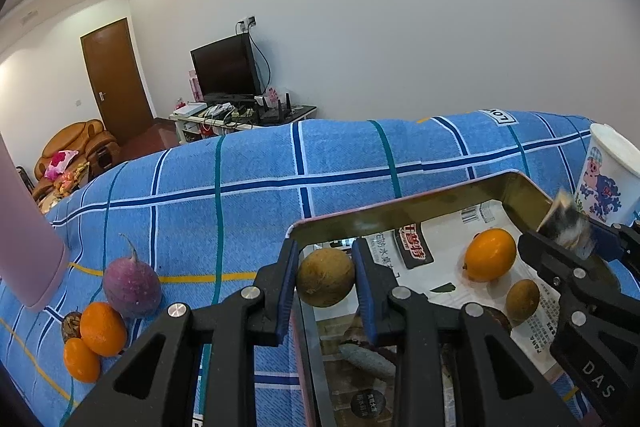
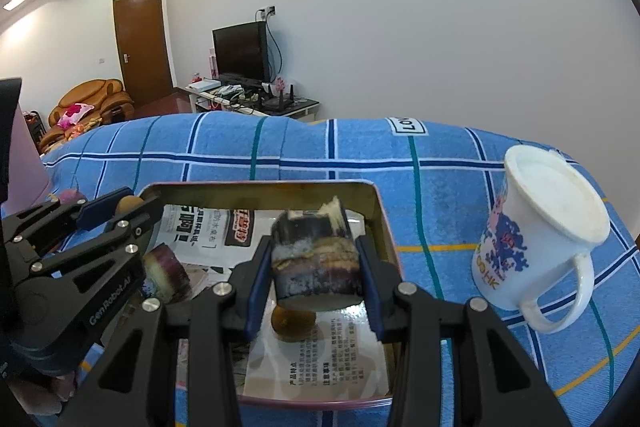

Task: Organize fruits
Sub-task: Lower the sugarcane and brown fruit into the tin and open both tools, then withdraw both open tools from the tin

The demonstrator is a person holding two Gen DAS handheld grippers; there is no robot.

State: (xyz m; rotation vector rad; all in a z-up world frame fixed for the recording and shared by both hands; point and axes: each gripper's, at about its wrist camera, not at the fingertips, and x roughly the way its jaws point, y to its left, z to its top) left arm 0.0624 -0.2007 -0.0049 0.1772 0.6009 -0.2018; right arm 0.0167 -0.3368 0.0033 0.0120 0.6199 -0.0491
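A tin tray [image 2: 384,223] is sitting on the surface [image 2: 440,195], with a mug [image 2: 540,227] standing just beside its right edge. A radish [image 1: 132,285] and two oranges [image 1: 103,329] are lying together off the tray's left edge. An orange fruit [image 1: 490,254] is resting inside the tray.
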